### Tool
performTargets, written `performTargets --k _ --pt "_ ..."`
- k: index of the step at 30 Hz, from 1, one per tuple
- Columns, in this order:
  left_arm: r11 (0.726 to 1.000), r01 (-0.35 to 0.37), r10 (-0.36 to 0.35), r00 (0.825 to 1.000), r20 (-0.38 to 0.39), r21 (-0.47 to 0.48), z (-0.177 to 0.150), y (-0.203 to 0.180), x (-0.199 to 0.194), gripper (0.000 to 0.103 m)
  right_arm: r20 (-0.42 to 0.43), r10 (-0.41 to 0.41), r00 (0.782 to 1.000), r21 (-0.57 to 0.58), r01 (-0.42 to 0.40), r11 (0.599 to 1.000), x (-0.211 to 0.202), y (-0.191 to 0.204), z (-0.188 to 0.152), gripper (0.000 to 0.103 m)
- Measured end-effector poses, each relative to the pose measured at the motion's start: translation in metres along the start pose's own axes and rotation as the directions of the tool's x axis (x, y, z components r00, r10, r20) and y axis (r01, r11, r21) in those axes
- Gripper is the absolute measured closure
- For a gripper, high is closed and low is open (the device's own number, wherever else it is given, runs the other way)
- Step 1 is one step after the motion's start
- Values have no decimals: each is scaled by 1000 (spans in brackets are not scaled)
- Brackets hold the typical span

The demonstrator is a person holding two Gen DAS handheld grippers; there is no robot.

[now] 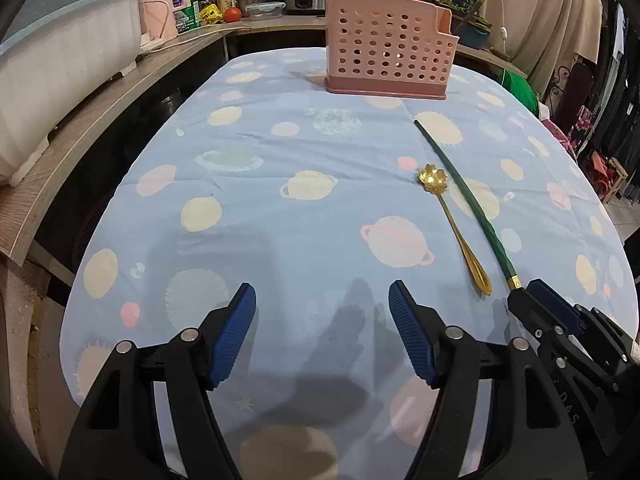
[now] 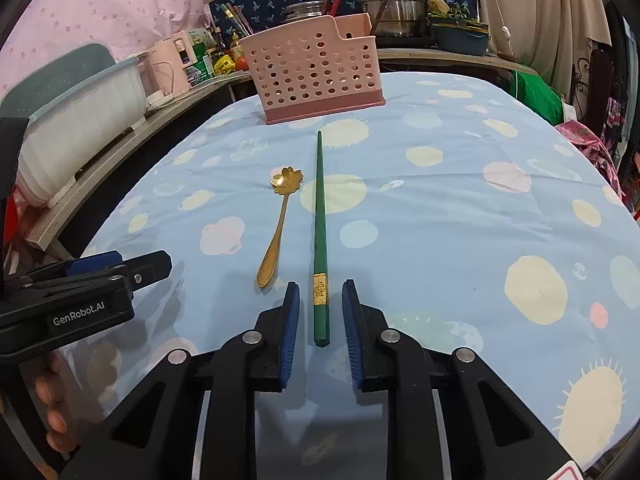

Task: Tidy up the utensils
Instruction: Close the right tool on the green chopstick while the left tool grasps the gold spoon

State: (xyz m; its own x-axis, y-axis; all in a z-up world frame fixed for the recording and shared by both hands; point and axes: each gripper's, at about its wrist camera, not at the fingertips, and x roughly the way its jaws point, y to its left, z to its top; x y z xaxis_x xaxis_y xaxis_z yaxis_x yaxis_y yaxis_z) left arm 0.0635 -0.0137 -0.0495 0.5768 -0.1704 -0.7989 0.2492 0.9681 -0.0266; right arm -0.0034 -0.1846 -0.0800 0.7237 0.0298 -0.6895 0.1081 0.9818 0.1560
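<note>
A green chopstick [image 2: 320,216] with a gold band lies on the blue planet-print tablecloth [image 2: 440,220], pointing at a pink perforated utensil holder [image 2: 316,76] at the far end. A gold flower-bowl spoon [image 2: 278,224] lies just left of it. My right gripper [image 2: 319,294] is open, its blue pads either side of the chopstick's near end, not touching it. My left gripper [image 1: 322,300] is open and empty over bare cloth, left of the spoon [image 1: 452,226] and chopstick [image 1: 464,196]. The holder [image 1: 388,46] stands at the far edge. The right gripper [image 1: 532,300] shows at the chopstick's end.
A wooden counter [image 1: 80,128] with a white dish rack [image 1: 60,64] runs along the left. Pots, bottles and a tomato crowd the back shelf [image 1: 280,20]. The left gripper [image 2: 132,270] shows at the left of the right wrist view, with a hand below it.
</note>
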Motion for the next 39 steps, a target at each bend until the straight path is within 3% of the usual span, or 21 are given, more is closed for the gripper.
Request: performTargets --k 3,14,24,29,33,35,39 --pt "1000 2 -2 1000 -3 -1 0 0 1 37 4 -20 1000 -11 20 1000 1 0 -1 96" --pt "999 44 -44 999 1 15 1 -13 -2 30 13 -29 1000 50 28 998 -6 -15 -2 96" --pt "991 110 -110 994 -10 82 2 -52 0 26 37 -38 999 128 33 991 -23 -41 0 96" --pt "988 111 -110 994 -17 111 2 -73 9 28 42 -30 999 136 24 990 -26 -45 -1 96" --pt "987 92 -89 996 -30 132 1 -83 19 45 41 -20 999 141 14 990 -27 -47 -2 96" --pt "987 77 -75 997 -16 140 0 -87 20 49 41 -16 999 143 10 990 -27 -47 -3 96" --pt "982 86 -86 996 -12 168 -1 -91 18 79 41 -6 999 144 0 990 -27 -48 -3 96"
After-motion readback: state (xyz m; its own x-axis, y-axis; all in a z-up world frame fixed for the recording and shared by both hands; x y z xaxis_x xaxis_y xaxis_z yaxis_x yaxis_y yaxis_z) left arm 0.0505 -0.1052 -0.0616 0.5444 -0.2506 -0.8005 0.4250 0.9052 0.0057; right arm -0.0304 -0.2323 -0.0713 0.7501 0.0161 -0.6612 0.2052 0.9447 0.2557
